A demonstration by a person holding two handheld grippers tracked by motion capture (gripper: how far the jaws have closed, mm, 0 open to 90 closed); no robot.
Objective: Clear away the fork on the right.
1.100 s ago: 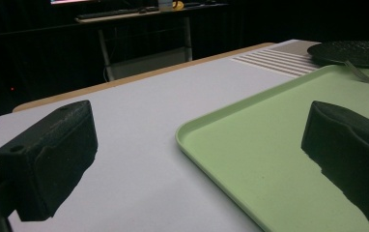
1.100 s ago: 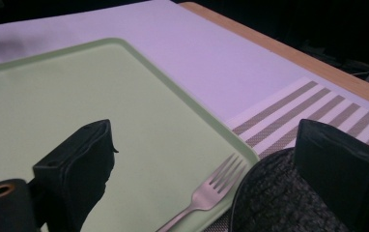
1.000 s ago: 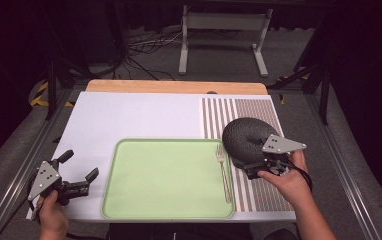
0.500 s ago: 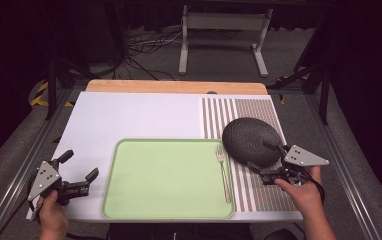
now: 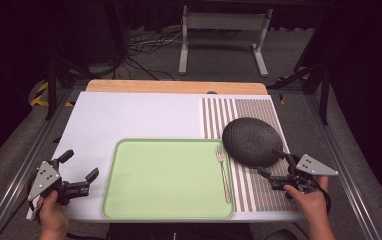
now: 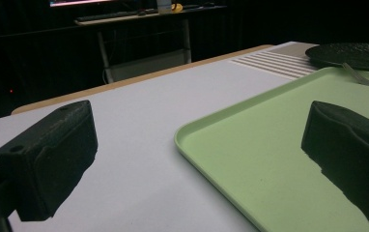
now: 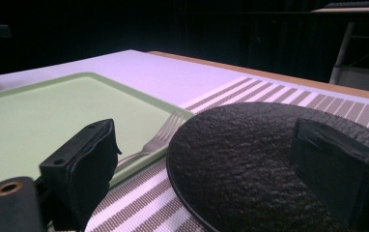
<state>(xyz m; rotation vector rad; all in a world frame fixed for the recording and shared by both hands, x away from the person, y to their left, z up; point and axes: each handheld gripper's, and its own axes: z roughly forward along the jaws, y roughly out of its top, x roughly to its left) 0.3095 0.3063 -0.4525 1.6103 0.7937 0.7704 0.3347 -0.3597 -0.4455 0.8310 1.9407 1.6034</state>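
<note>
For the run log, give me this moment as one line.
right tool: open, beside black plate | left tool: open, idle | fork: on green tray

No text, label, brand, number or sign can be read anywhere.

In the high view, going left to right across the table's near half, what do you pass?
Left gripper → green tray → fork → dark plate → right gripper, jaws open beside the plate's near edge.
</note>
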